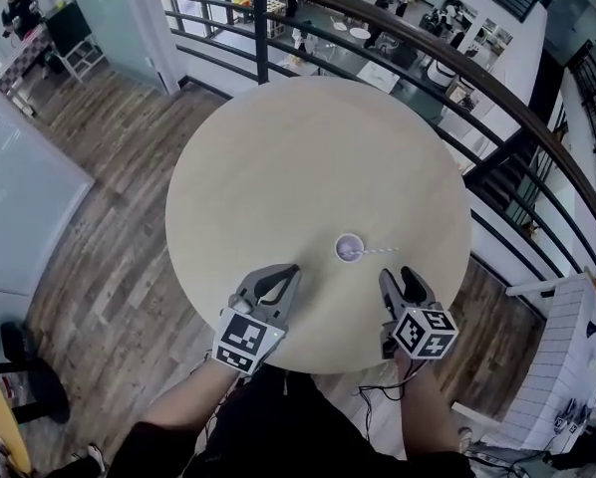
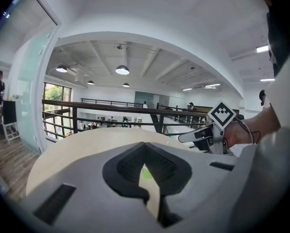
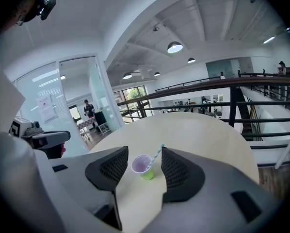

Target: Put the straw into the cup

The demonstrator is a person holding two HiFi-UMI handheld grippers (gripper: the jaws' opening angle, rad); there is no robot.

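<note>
Looking steeply down onto a wood-plank floor (image 1: 109,177) with a dark metal railing (image 1: 398,33) curving round the far side. Filling the middle of the head view, a round pale table (image 1: 278,157), its top bare apart from one cup.

Holding two grippers over the table's near edge, both pointed away from the body. On the person's left, the left gripper (image 1: 291,269), jaws brought together with tips meeting and nothing clamped between them; seen along its own jaws (image 2: 145,145), only a thin slit between the dark pads. On the right, the right gripper (image 1: 397,273), jaws spread wide and gripping nothing, pads clear of everything.

Standing upright on the table just beyond and between the two grippers, nearer the right one, a small cup (image 1: 349,248), lilac at the rim and green lower down in the right gripper view (image 3: 143,167). Framed there between the open jaws but well short of touching either pad.

Resting inside the cup, a striped straw (image 1: 380,252), lower end in the cup, upper end leaning out over the rim toward the right.
</note>
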